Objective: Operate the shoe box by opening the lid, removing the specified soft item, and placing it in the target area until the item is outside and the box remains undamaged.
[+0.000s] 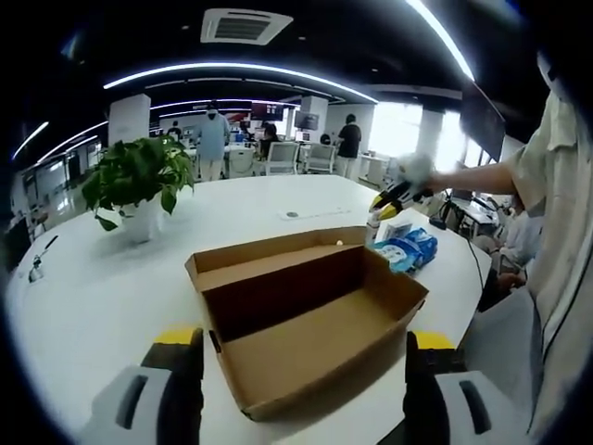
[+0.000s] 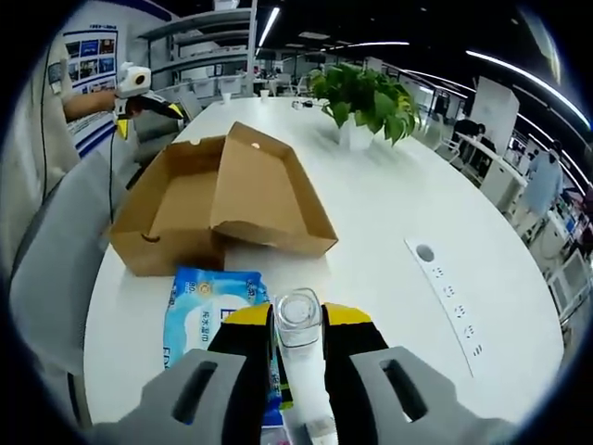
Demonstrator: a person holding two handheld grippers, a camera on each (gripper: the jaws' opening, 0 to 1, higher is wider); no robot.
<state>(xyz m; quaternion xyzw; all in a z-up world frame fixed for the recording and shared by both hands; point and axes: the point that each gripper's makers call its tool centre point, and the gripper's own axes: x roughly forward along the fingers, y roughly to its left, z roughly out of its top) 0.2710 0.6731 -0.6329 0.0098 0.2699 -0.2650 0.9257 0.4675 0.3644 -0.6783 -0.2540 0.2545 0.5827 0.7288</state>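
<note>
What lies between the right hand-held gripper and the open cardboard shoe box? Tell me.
In the right gripper view, a blue plastic wipes packet lies on the white table between the right hand-held gripper, shut on a clear plastic bottle, and the brown cardboard shoe box.

Open office: white table (image 1: 111, 287), potted plant (image 1: 139, 185), ceiling light strips (image 1: 241, 72), bright windows (image 1: 394, 128).

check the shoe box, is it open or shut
Open: the cardboard shoe box has its lid folded back, bare brown floor showing inside.
</note>
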